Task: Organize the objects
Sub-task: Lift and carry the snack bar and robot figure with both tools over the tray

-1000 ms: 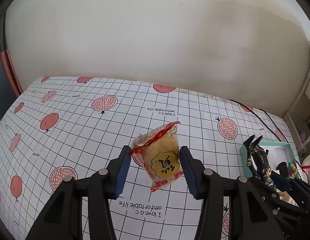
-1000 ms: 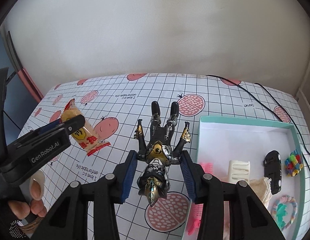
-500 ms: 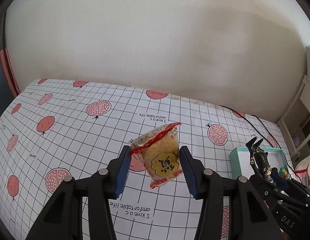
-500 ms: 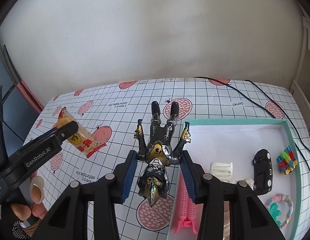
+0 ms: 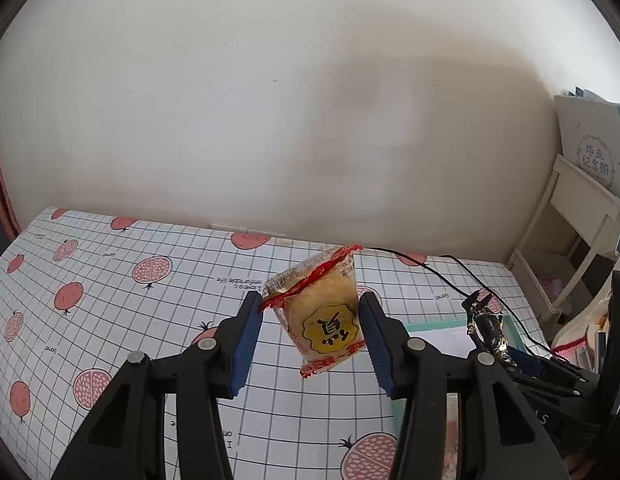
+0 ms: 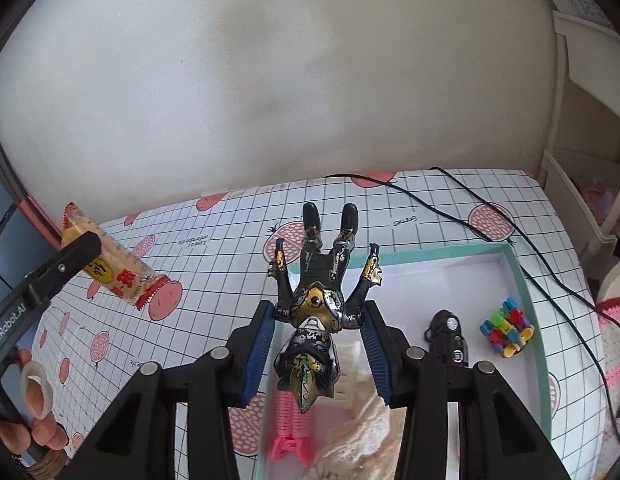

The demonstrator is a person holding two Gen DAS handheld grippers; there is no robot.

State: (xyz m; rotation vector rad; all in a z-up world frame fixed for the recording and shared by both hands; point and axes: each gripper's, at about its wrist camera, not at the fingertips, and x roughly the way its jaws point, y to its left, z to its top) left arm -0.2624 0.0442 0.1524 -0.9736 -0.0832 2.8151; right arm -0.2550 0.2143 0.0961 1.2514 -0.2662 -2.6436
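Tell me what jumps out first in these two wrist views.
The black-and-gold action figure, clamped head-down in the right tongs above the near-left corner of the teal-rimmed box. Next, the yellow snack packet with red crimped ends, held in the left tongs above the pomegranate-print tablecloth. A black toy car and a multicoloured block toy already lie in the box.

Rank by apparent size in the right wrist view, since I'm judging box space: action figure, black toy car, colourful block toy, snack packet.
1. action figure, though nearest the camera
2. snack packet
3. black toy car and colourful block toy: too alike to rank
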